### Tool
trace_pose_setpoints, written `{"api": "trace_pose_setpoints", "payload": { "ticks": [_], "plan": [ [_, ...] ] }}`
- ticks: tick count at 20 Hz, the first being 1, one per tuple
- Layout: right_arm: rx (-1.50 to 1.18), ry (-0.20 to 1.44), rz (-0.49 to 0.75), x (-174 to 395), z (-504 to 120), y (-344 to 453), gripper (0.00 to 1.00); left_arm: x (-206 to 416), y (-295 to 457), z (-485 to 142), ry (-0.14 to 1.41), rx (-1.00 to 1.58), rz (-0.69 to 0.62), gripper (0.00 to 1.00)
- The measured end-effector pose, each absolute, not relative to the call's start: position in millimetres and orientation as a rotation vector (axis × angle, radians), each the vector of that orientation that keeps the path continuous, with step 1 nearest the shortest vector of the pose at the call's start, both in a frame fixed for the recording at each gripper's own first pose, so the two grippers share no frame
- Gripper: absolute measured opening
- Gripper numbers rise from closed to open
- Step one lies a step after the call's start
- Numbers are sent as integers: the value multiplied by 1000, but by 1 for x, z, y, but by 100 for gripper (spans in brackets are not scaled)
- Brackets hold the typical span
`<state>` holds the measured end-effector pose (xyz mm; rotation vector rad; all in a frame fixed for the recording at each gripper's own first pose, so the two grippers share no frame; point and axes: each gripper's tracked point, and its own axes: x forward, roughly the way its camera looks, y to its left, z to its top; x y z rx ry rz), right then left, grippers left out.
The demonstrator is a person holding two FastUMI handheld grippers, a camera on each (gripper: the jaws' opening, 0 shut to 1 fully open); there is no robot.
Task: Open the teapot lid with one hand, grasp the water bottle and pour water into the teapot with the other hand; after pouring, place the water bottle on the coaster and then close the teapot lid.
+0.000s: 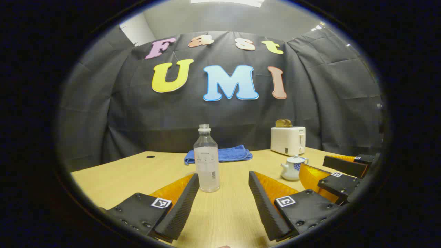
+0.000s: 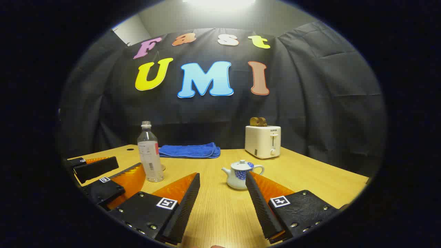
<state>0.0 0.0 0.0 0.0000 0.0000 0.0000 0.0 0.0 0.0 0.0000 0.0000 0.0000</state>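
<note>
In the left gripper view, the left gripper (image 1: 224, 179) hovers over the table (image 1: 113, 175) with fingers spread wide, the uncapped water bottle (image 1: 206, 160) upright just beyond them and the teapot (image 1: 292, 167) far right. In the right gripper view, the right gripper (image 2: 222, 181) is likewise wide, the lidded teapot (image 2: 240, 174) standing just beyond its right finger, the bottle (image 2: 149, 157) left, and a toaster (image 2: 263, 141) and blue towel (image 2: 189, 150) far behind.

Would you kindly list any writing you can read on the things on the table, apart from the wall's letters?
"SUPOR": at the top front of the toaster, in the right gripper view.
Label on the water bottle: print and a barcode, too small to read.
The teapot: a blue pattern, no writing.
</note>
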Motion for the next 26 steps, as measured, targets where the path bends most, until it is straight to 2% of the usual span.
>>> {"api": "trace_pose_setpoints", "payload": {
  "ticks": [18, 26],
  "plan": [
    [-21, -5, 29, 4, 1, 0, 83, 1, -4, 0, 4, 0, -31, 100],
    [-3, 26, -29, 65, 13, -49, 81, 9, 2, 17, -37, 19, -47, 100]
  ]
}}
